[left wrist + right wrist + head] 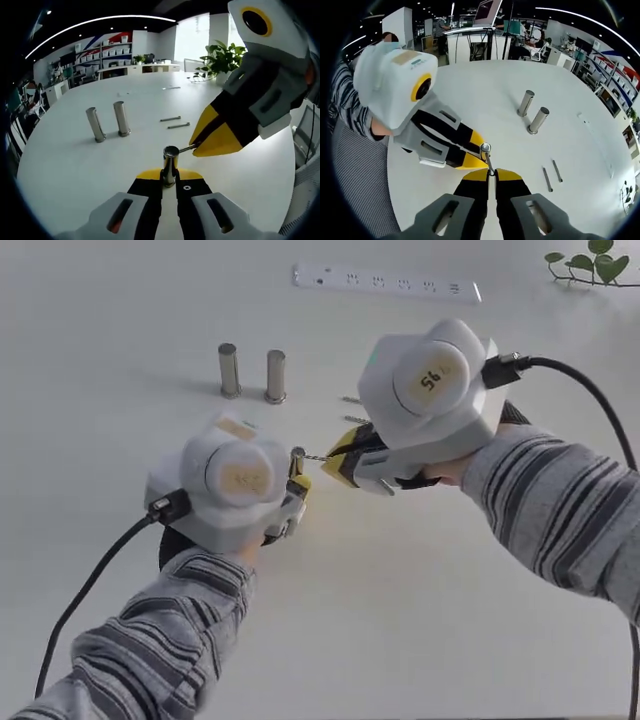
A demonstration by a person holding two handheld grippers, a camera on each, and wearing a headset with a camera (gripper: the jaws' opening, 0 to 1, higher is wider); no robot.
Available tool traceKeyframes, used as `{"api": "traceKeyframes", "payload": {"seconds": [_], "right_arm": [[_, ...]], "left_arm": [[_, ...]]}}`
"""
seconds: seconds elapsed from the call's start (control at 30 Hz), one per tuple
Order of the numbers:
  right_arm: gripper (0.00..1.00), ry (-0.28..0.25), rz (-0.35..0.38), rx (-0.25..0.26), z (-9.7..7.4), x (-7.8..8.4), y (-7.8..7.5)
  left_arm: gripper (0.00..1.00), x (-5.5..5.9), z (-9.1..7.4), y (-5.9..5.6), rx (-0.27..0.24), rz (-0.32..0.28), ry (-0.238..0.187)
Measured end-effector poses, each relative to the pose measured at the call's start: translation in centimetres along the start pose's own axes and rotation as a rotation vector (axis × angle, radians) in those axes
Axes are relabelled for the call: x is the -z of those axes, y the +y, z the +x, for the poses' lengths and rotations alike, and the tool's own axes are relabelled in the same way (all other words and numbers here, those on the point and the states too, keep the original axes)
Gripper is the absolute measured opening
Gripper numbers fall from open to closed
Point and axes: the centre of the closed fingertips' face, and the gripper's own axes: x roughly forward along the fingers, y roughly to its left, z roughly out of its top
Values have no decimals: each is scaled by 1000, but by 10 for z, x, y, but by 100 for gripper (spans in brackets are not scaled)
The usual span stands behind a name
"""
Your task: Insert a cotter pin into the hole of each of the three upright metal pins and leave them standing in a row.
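Cotter pin [489, 161] | we pinch it between the jaws of the right gripper [491, 175], tip at the hole; left gripper [169, 176] clamps the metal pin [170, 157] upright, steadying it for threading

Open-plan office: a large white table [65, 175] with a power strip [385, 282], shelves [107, 50] of storage bins, a monitor [487, 11] on desks, potted plant [220, 57].

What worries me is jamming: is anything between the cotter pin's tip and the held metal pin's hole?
Nothing visible. The right gripper holds the cotter pin with its tip at the top of the metal pin clamped in the left gripper.
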Motion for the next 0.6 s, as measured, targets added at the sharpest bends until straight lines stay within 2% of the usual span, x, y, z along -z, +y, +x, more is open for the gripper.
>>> {"api": "traceKeyframes", "payload": {"seconds": [0.43, 0.6], "right_arm": [[0, -5, -52, -1, 5, -7, 4], [0, -13, -36, -6, 4, -9, 4]], "left_arm": [[5, 1, 0, 0, -4, 16, -3], [5, 0, 0, 1, -6, 13, -1]]}}
